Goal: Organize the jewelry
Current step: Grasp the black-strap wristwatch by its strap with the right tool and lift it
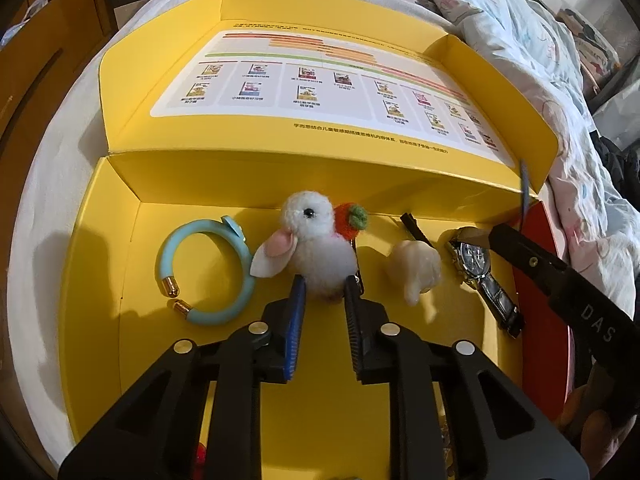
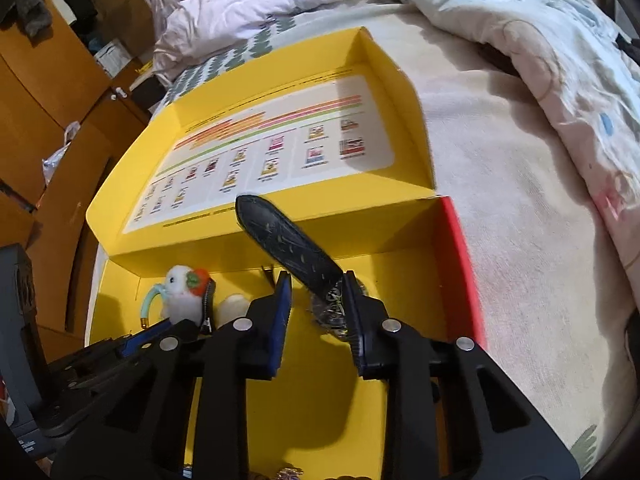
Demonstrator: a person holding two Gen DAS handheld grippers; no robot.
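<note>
A white plush bunny charm (image 1: 316,248) with an orange knitted fruit (image 1: 348,220) sits in the open yellow box (image 1: 304,400). My left gripper (image 1: 325,294) is shut on the bunny's lower body, one pad pressing each side. A black-strapped wristwatch (image 1: 472,258) lies near the box's right wall. In the right wrist view my right gripper (image 2: 317,292) is shut on the watch (image 2: 330,312) at its case, and one strap (image 2: 280,236) sticks up between the fingers. From the left wrist view, one of the right gripper's fingers (image 1: 528,258) hides the watch's far end.
A light blue open bangle (image 1: 218,316) lies left of the bunny. A cream plush piece (image 1: 416,270) and a black hair clip (image 1: 414,228) lie between bunny and watch. The box lid (image 1: 320,80) lies open behind, on a bed with a rumpled quilt (image 2: 520,40). Wooden cupboards (image 2: 48,80) stand left.
</note>
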